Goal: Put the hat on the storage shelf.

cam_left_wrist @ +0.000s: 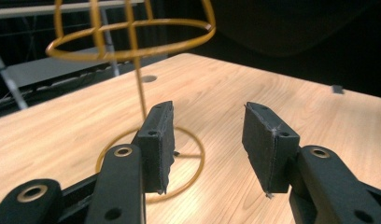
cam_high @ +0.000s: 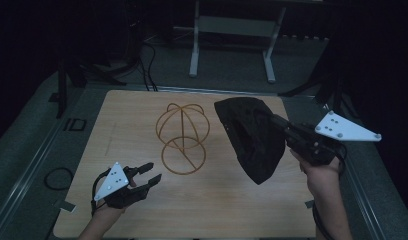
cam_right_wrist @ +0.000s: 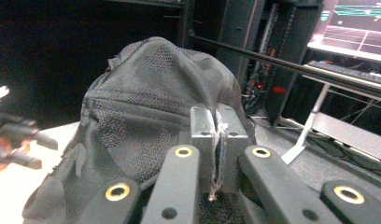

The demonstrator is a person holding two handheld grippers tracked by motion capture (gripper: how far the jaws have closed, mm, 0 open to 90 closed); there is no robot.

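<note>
Right hand-held gripper pinches black cap beside wire stand.

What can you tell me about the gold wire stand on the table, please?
The gold wire stand looks like thin metal: a flat ring base on the wooden table, a slim upright rod, and a rounded cage of hoops on top. It stands upright near the table's middle, bare, touched by nothing. The open left tongs point toward it; the black cap hangs beside it.

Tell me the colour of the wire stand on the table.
Golden yellow wire stand, clearest in the left gripper view.
</note>
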